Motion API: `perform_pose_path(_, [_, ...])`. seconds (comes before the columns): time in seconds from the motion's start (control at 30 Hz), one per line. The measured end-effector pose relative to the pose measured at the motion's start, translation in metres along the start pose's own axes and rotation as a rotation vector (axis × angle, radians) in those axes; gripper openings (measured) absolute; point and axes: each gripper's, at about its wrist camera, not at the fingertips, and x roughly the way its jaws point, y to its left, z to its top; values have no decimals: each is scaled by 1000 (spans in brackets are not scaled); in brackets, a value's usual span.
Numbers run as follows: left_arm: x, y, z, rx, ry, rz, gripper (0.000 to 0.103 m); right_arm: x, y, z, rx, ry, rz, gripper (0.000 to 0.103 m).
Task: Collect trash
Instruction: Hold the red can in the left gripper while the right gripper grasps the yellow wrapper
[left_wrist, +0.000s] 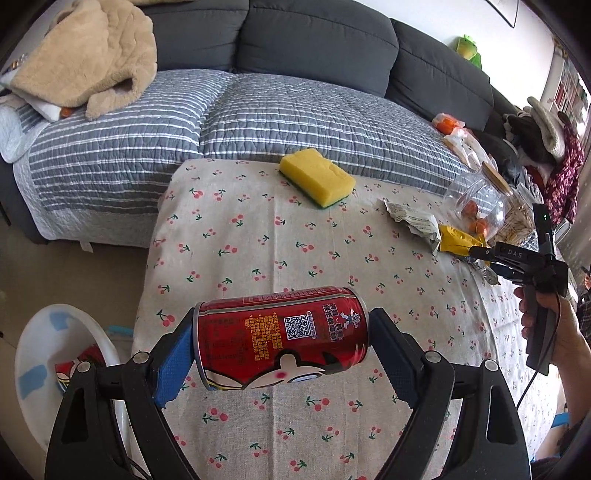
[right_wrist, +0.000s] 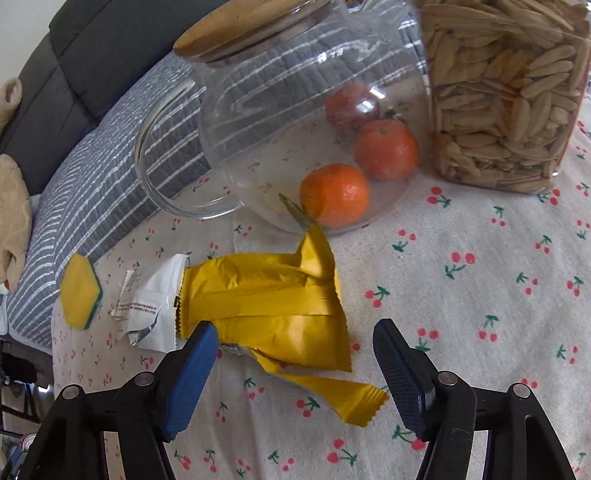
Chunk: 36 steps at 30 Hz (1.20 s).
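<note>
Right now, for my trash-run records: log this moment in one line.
left gripper: shut on red can | right gripper: open over yellow wrapper | bin: not reached

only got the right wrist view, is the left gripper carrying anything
Observer: Yes, the left gripper is shut on a red can, held sideways by its ends.
Operator: any bin nearby
Observer: A white bin stands on the floor at the table's left edge, with something red already inside.
Operator: how close is my right gripper to the yellow wrapper
Observer: From the left wrist, the right gripper has its tips right at the yellow wrapper; whether they touch I cannot tell.
</note>
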Motion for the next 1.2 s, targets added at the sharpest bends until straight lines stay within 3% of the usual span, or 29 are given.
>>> perform_pose_path(0.1, [1, -1, 0, 1, 4, -3, 90, 10, 19, -3, -97, -16, -77, 73])
perform_pose_path(0.23, [-3, -3, -1, 0, 1, -18, 90, 15, 37, -9, -192, -23, -141, 54])
perform_pose_path(0.43, [-13, -3, -6, 9, 4, -20, 90, 0, 41, -24, -188, 12, -128, 44])
perform_pose_path(0.9, [-72, 11, -25, -14, -56, -26, 90, -92, 61, -68, -240, -18, -105, 44])
perform_pose_path(1.2, [-106, 27, -41, -13, -80, -14, 90, -129, 90, -106, -297, -2, -73, 44])
